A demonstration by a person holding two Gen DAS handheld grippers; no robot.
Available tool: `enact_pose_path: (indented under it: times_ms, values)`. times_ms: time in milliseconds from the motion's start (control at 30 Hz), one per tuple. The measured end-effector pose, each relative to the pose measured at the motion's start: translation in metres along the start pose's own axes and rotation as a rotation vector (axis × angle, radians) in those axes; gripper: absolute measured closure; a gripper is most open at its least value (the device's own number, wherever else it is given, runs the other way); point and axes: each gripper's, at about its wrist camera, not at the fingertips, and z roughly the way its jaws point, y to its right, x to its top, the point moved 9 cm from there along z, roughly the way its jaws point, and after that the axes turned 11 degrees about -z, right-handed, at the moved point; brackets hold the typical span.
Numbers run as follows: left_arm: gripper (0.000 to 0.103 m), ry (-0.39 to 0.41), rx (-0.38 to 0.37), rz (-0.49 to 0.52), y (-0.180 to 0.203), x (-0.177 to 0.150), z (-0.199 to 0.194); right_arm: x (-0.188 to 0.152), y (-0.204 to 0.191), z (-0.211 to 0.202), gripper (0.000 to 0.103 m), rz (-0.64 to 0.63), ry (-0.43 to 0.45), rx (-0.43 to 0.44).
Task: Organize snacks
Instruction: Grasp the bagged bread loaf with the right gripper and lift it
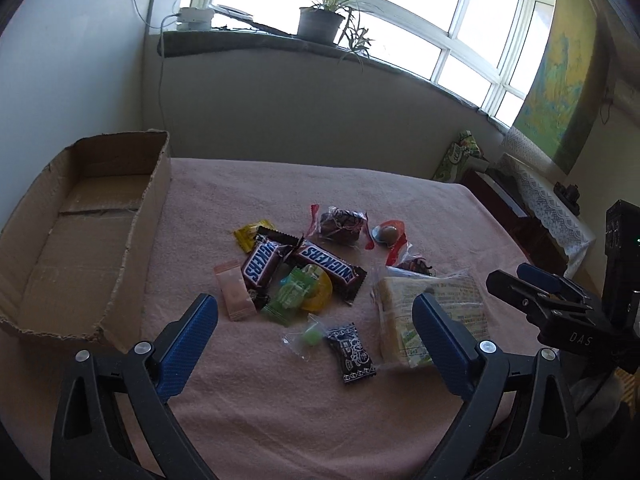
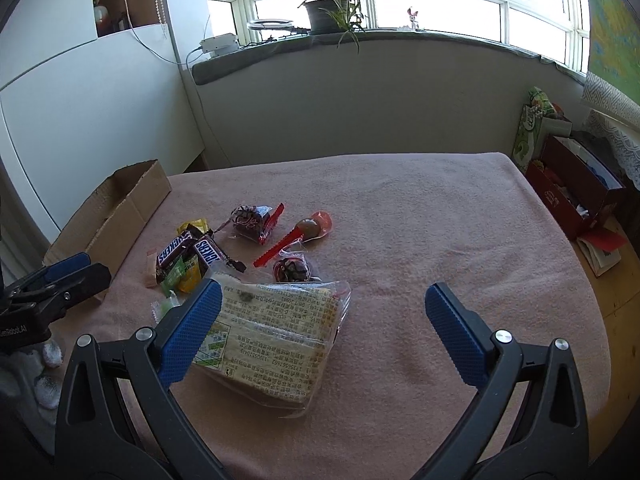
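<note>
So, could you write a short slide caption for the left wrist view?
Open left gripper above mixed snacks on pink cloth, empty cardboard box at left.

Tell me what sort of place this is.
Most likely a room in a home. A potted plant stands on the sill of a wide window, a map hangs on the wall, and the snacks lie on a table under a pink cloth.
</note>
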Motion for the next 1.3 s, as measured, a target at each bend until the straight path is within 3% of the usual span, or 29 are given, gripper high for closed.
enact_pose_path:
  times_ms: [67, 200, 300, 367, 467, 700, 767, 1000, 1133, 1300]
  values:
    - [0.011, -0.06, -0.036, 0.009, 0.009, -0.006, 0.009, -0.006, 0.001, 0.006, 0.0, 0.025, -0.036, 0.046]
    - [0.019, -0.107, -0.063, 0.07, 0.026, -0.01, 0.017, -0.016, -0.003, 0.016, 0.006, 0.044, -0.095, 0.131]
    - [0.03, -0.174, -0.105, 0.076, 0.032, -0.017, 0.025, -0.023, -0.007, 0.021, 0.009, 0.057, -0.128, 0.184]
    - [0.044, -0.223, -0.131, 0.063, 0.034, -0.021, 0.033, -0.026, -0.009, 0.024, 0.013, 0.074, -0.149, 0.22]
    - [0.05, -0.271, -0.16, 0.051, 0.037, -0.028, 0.038, -0.031, -0.011, 0.026, 0.014, 0.085, -0.17, 0.246]
    - [0.052, -0.357, -0.208, 0.058, 0.046, -0.04, 0.049, -0.041, -0.02, 0.039, 0.034, 0.107, -0.234, 0.324]
    - [0.062, -0.366, -0.227, 0.067, 0.05, -0.043, 0.048, -0.041, -0.022, 0.041, 0.036, 0.107, -0.239, 0.325]
    - [0.062, -0.301, -0.194, 0.096, 0.048, -0.039, 0.04, -0.033, -0.033, 0.036, 0.039, 0.092, -0.244, 0.326]
    - [0.063, -0.219, -0.158, 0.111, 0.04, -0.026, 0.026, -0.022, -0.048, 0.034, 0.039, 0.071, -0.236, 0.333]
    - [0.064, -0.153, -0.144, 0.076, 0.021, -0.009, 0.013, 0.002, -0.068, 0.035, 0.039, 0.037, -0.207, 0.346]
